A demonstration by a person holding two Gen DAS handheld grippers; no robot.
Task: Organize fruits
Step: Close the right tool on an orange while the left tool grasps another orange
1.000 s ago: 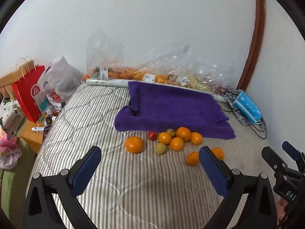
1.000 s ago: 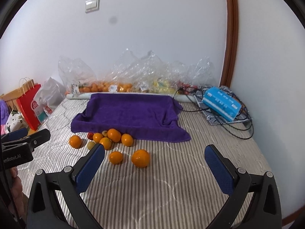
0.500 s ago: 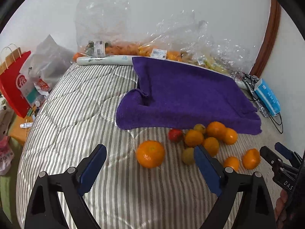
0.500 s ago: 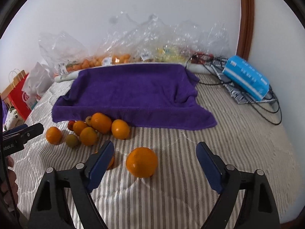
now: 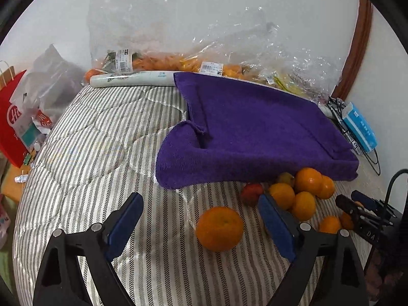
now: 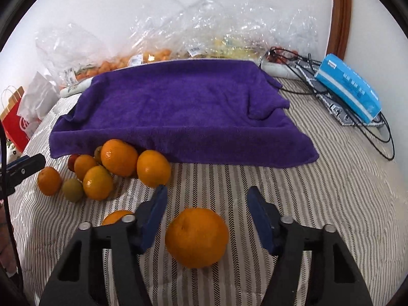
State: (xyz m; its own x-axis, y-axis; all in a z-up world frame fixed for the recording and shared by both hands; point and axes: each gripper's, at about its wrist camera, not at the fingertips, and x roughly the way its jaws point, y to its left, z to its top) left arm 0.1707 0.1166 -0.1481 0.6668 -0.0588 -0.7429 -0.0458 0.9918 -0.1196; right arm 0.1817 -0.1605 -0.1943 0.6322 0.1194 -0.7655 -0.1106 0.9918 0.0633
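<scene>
On the far left, a red paper bag [image 5: 11,117] and a grey plastic bag [image 5: 51,86] are standing beside the bed [image 5: 102,153], which is wearing a striped quilted cover. Against the wall, clear plastic bags [image 5: 178,38] with orange fruit inside are lying behind a white roll [image 5: 132,79].

The left claw [image 5: 201,225] is hanging open over the bed, its 2 blue pads wide apart and touching nothing. 1 large orange [image 5: 219,228] is sitting between its fingers, nearer to the right finger, with its small stem dimple facing the camera. It is round, so no long axis is showing.

A purple towel [image 5: 255,132] is lying spread in the middle of the bed, its long side running left to right. Just at its front edge a cluster of oranges [image 6: 119,156] is resting together with a red fruit [image 5: 252,193] and a greenish fruit [image 6: 73,190]; some are touching each other.

The right claw [image 6: 206,220] is also standing open, gripping nothing. Another orange [image 6: 196,237] is lying between its pads, apart from both. A smaller orange [image 6: 117,216] is partly hidden behind its left finger.

On the far right, a blue box [image 6: 349,86] is lying on tangled black cables [image 6: 382,132], pointing diagonally toward the wall.
</scene>
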